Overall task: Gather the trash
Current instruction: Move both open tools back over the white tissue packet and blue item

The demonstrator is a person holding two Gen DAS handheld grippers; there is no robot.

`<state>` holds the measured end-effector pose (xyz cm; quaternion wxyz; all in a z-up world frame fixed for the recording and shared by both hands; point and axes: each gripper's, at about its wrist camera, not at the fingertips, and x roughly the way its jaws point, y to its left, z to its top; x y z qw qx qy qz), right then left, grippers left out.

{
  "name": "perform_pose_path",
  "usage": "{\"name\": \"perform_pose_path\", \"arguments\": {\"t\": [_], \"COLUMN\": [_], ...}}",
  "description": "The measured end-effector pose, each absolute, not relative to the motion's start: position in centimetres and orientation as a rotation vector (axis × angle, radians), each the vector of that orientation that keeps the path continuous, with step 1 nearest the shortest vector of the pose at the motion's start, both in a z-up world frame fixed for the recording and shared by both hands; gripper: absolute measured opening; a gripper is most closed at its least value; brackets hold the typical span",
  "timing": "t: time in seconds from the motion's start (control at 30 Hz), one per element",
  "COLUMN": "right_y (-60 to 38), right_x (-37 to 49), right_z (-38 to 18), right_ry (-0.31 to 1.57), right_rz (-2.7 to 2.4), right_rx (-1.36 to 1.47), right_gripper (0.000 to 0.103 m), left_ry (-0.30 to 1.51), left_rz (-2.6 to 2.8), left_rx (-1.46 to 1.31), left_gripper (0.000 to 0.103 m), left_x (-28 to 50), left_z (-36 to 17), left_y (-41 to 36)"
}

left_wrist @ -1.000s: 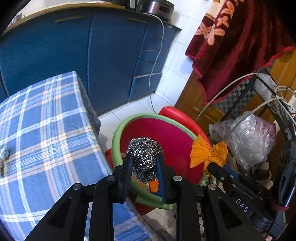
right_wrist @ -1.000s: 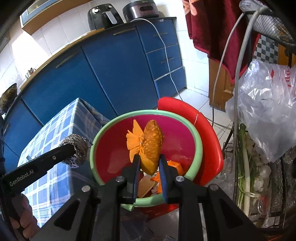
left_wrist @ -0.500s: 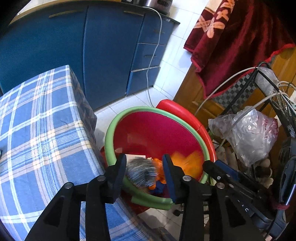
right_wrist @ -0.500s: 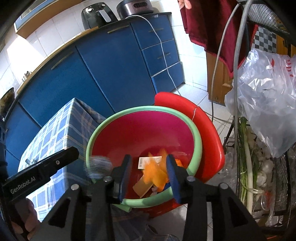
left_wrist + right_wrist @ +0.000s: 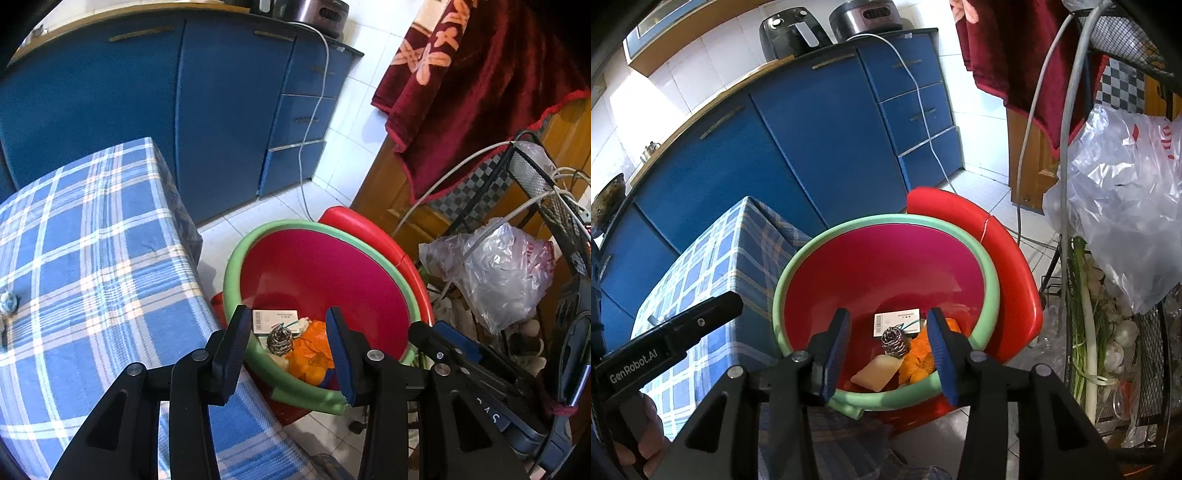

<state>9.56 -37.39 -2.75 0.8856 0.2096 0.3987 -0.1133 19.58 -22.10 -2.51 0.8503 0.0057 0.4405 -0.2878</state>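
On the floor beside the table stands a red bin with a green rim (image 5: pixel 236 266) (image 5: pixel 886 221). At its bottom lie a steel wool scrubber (image 5: pixel 279 339) (image 5: pixel 895 343), crumpled orange wrapper (image 5: pixel 310 354) (image 5: pixel 919 358), a white barcoded card (image 5: pixel 275 320) (image 5: pixel 897 320) and a beige piece (image 5: pixel 875 373). My left gripper (image 5: pixel 286 325) hangs open above the bin with nothing between its pads. The right gripper (image 5: pixel 888 321) is beside it over the bin, its jaws opening and empty. Each gripper also shows in the other's view, the right (image 5: pixel 417 328) and the left (image 5: pixel 733 304).
A table with a blue plaid cloth (image 5: pixel 92 258) borders the bin on the left, with a small grey object (image 5: pixel 7 301) on it. Blue cabinets (image 5: pixel 221 110) stand behind. A red lid (image 5: pixel 1008 266), a plastic bag (image 5: pixel 506 273) and a wire rack (image 5: pixel 1145 332) with vegetables crowd the right.
Both grippers have opened. The scrubber fell from the left one and the orange wrapper from the right one; both now rest at the bottom of the bin.
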Motion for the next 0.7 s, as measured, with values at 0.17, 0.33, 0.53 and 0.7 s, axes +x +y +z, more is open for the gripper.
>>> {"name": "perform_pose_path", "arguments": {"t": [0.17, 0.33, 0.53, 0.7], "right_y": [-36.9, -36.5, -35.9, -35.3], "right_x": [9.5, 9.3, 9.0, 8.7], "right_z": [-2.5, -2.0, -1.4, -1.1], "right_ry": [0.827, 0.817, 0.806, 0.802], "right_rz": [-0.224, -0.213, -0.207, -0.197], "right_rx": [0.435, 0.433, 0.431, 0.428], "right_gripper": [0.048, 0.053, 0.055, 0.056], "left_ry": [0.912, 0.903, 0.888, 0.874], "left_rz": [-0.586, -0.567, -0.542, -0.518], "left_rx": [0.008, 0.002, -0.012, -0.022], "left_gripper": [0.043, 0.043, 0.043, 0.043], "left_x": [19.3, 19.0, 18.6, 18.4], "left_z": [-2.0, -1.6, -1.0, -0.5], "left_y": [-21.2, -20.4, -19.1, -17.8]}}
